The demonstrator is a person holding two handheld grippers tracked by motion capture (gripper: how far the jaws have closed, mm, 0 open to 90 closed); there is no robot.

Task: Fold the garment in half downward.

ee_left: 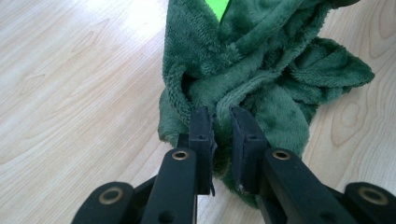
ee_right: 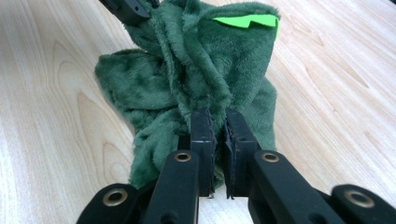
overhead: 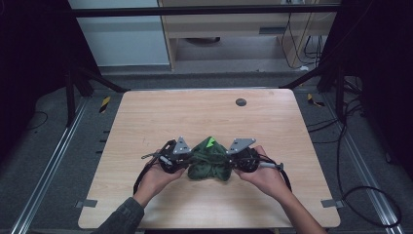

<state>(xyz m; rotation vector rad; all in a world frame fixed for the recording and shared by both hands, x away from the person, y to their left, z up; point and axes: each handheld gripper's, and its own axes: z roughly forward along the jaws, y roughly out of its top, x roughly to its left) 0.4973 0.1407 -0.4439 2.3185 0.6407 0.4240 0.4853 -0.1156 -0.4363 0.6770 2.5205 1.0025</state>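
A bunched dark green plush cloth [overhead: 210, 159] with a bright green patch [overhead: 211, 142] lay low at the centre of the light wooden table [overhead: 146, 117], the left gripper [overhead: 181, 159] and right gripper [overhead: 234, 158] both clamped on its opposite edges.

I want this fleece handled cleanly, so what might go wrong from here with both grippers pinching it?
1. The left gripper and right gripper each pinch only a thin fold of the green fleece cloth, so plush pile may slip free.
2. The cloth is bunched and twisted between them; pulling apart might tighten the tangle rather than spread it over the table.
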